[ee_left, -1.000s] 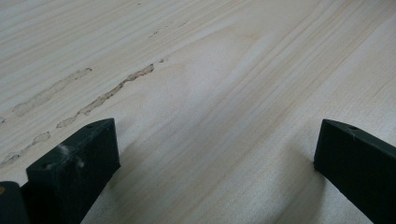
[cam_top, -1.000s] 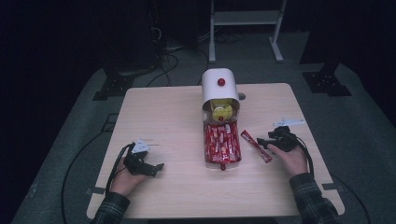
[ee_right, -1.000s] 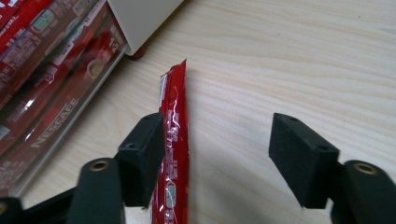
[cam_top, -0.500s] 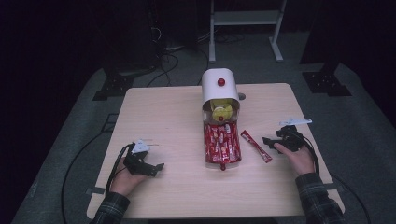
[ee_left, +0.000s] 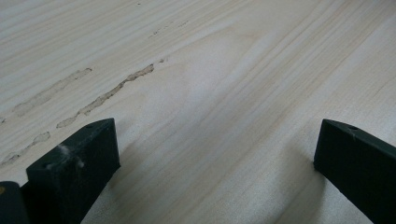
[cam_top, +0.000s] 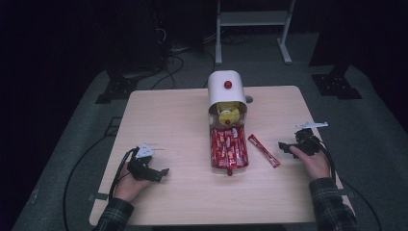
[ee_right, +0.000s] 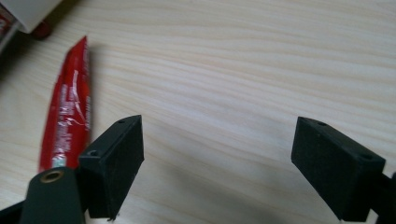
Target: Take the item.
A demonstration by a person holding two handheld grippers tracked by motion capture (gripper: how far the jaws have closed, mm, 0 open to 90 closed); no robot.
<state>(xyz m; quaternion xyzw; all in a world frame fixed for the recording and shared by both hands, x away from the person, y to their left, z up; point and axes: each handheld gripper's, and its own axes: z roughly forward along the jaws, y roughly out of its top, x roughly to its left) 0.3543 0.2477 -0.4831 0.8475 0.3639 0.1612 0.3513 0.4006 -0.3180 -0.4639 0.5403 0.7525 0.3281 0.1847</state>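
Apparently the work in hand is unloading red sachets from the white dispenser [cam_top: 226,89], and one red sachet [cam_top: 263,150] now lies flat and alone on the worktop [cam_top: 168,120], just to the right of the red tray [cam_top: 228,149] packed with the rest. It is apart from the right hand-held gripper [cam_top: 287,147], which rests on the wood with its jaws spread wide and nothing between them; in the right gripper view the sachet [ee_right: 70,116] sits just outside one jaw. To finish this step well, I judge the right hand should draw clear without brushing the sachet, then return to the tray squarely and take the next packet by one end. The left hand-held gripper [cam_top: 159,173] lies near the front left edge, jaws open over bare wood. Compared with a second ago, the right gripper has backed away from the sachet toward the right edge, its jaws having just been opening, while the sachet, the tray and the left gripper have kept their places.
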